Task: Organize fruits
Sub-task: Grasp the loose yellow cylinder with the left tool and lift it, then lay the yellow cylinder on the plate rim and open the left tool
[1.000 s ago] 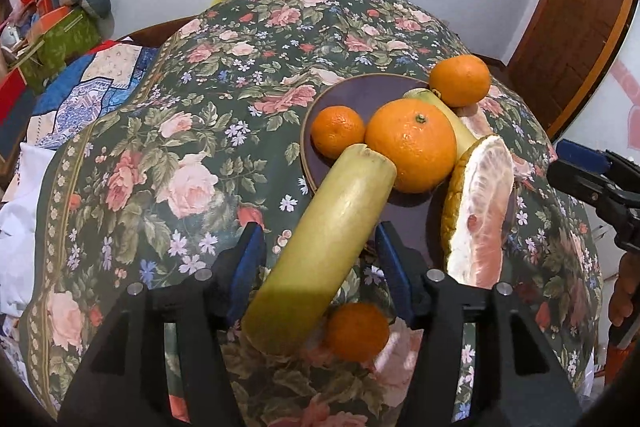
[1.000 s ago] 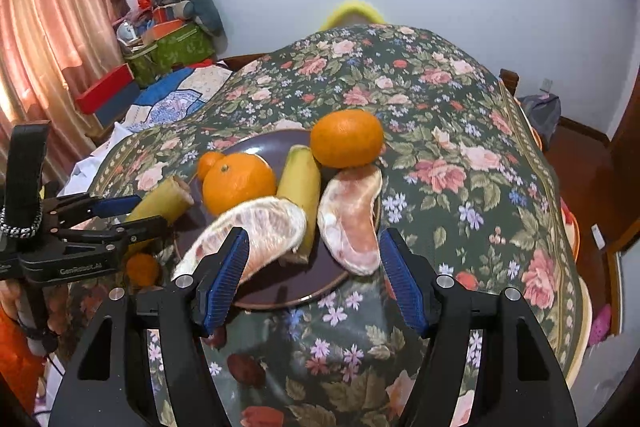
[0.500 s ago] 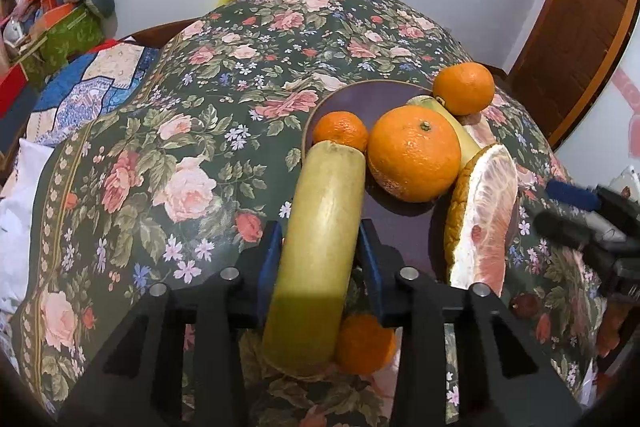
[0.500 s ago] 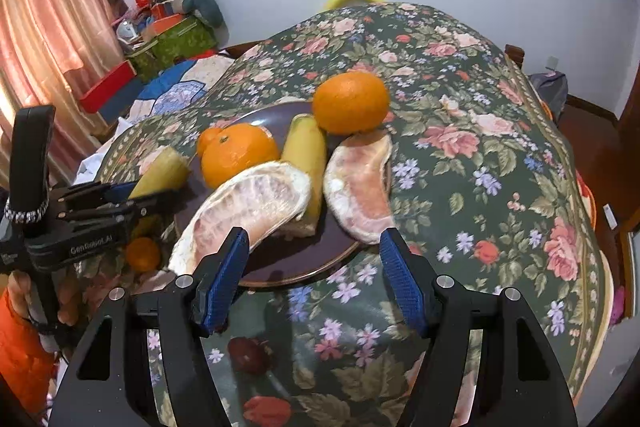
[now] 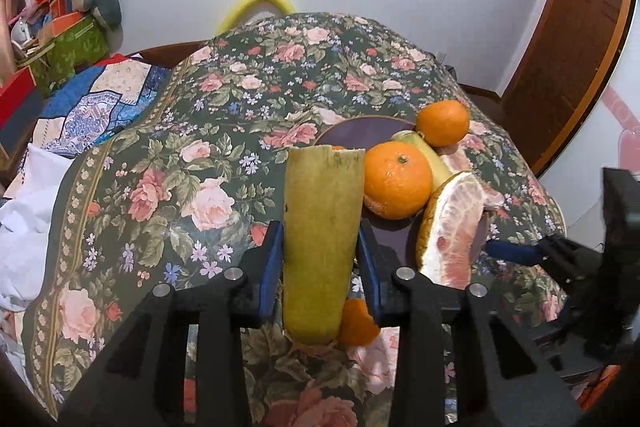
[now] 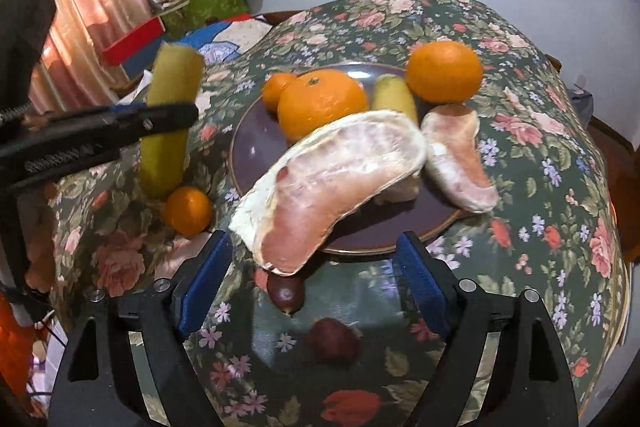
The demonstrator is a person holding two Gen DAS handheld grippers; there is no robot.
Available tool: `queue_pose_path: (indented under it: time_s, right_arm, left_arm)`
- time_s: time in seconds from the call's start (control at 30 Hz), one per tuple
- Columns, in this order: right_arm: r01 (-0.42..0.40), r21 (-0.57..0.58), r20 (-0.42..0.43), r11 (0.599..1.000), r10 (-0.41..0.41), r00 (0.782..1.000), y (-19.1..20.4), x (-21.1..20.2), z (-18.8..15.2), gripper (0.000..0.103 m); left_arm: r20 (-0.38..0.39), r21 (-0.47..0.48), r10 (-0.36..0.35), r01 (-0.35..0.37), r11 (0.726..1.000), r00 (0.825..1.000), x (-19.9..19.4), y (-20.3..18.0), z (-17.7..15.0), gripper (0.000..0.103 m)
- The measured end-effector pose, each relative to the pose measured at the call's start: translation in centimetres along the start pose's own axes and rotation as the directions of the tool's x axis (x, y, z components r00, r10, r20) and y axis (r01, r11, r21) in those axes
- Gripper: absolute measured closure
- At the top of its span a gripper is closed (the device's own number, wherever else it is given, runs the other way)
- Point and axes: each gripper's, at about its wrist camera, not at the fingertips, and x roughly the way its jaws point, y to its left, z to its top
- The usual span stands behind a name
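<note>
My left gripper [image 5: 319, 263] is shut on a yellow-green banana piece [image 5: 320, 227], lifted and tilted up off the floral tablecloth; it also shows in the right wrist view [image 6: 170, 115]. A small orange [image 6: 188, 210] lies on the cloth below it. The dark purple plate [image 6: 256, 155] holds a big orange [image 6: 320, 101], a small orange [image 6: 276, 89], another banana piece [image 6: 392, 99] and two pomelo wedges [image 6: 336, 179] [image 6: 456, 151]. Another orange [image 6: 444, 71] sits at the plate's far rim. My right gripper [image 6: 312, 279] is open, just before the near pomelo wedge.
Two dark red fruits [image 6: 286, 293] [image 6: 334, 345] lie on the cloth between the right gripper's fingers. A bed with a patchwork quilt [image 5: 92, 99] and boxes [image 5: 68, 47] stands to the left. A wooden door [image 5: 568, 47] is at the right.
My left gripper closed on the banana piece and raised it, tilting it upright. My right gripper moved closer to the plate's near edge, still open.
</note>
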Motion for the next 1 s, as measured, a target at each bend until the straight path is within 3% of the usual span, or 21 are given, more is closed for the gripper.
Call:
queue_pose_path:
  time_s: [0.3, 0.4, 0.67, 0.9, 1.0]
  right_arm:
    - [0.082, -0.024, -0.003, 0.996, -0.082, 0.997, 0.1, 0.6, 0.0, 0.016]
    - [0.071, -0.019, 0.012, 0.997, -0.071, 0.997, -0.2, 0.2, 0.0, 0.02]
    - [0.04, 0.024, 0.038, 0.999, -0.041, 0.998, -1.4, -0.3, 0.5, 0.047]
    - [0.027, 0.029, 0.051, 0.999, -0.029, 0.998, -2.4, -0.4, 1.0, 0.047]
    - [0.03, 0.026, 0.059, 0.999, -0.031, 0.998, -2.3, -0.4, 0.9, 0.047]
  left_arm:
    - [0.027, 0.002, -0.032, 0.032, 0.999, 0.999, -1.3, -0.8, 0.4, 0.068]
    - [0.035, -0.001, -0.048, 0.049, 0.999, 0.998, -1.6, -1.0, 0.7, 0.068]
    - [0.042, 0.0, -0.091, 0.091, 0.996, 0.995, -1.1, -2.1, 1.8, 0.068]
    - [-0.01, -0.032, -0.143, 0.142, 0.989, 0.99, 1.3, -2.7, 2.4, 0.068]
    - [-0.03, -0.044, -0.134, 0.133, 0.99, 0.991, 2.5, -2.6, 2.3, 0.068]
